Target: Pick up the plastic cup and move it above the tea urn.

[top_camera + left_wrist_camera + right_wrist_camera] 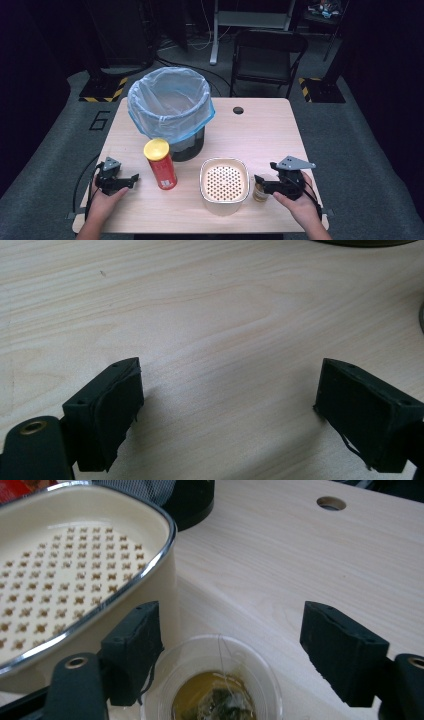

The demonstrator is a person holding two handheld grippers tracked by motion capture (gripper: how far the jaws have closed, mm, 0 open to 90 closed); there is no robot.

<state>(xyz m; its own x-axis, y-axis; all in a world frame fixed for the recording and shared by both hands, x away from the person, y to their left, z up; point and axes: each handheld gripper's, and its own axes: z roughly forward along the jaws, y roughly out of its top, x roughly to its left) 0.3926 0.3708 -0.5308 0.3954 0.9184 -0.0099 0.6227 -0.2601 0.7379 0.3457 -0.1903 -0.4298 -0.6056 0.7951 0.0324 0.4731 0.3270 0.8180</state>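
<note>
A clear plastic cup [259,191] holding yellowish liquid and a tea bag stands at the table's front right, just right of a cream perforated basket [224,185]. My right gripper [259,181] hovers over the cup, open. In the right gripper view the cup [215,690] sits low between the wide-apart jaws of that gripper [230,650], and the pads are not pressing on it; the basket [75,570] is at the left. My left gripper [131,178] rests at the front left, open over bare wood [227,415].
A red chips can with a yellow lid [161,162] stands left of the basket. Behind it is a black bin lined with a pale blue bag [170,107]. The wooden table [260,135] has a cable hole [238,110] at the back. A folding chair [267,55] stands beyond.
</note>
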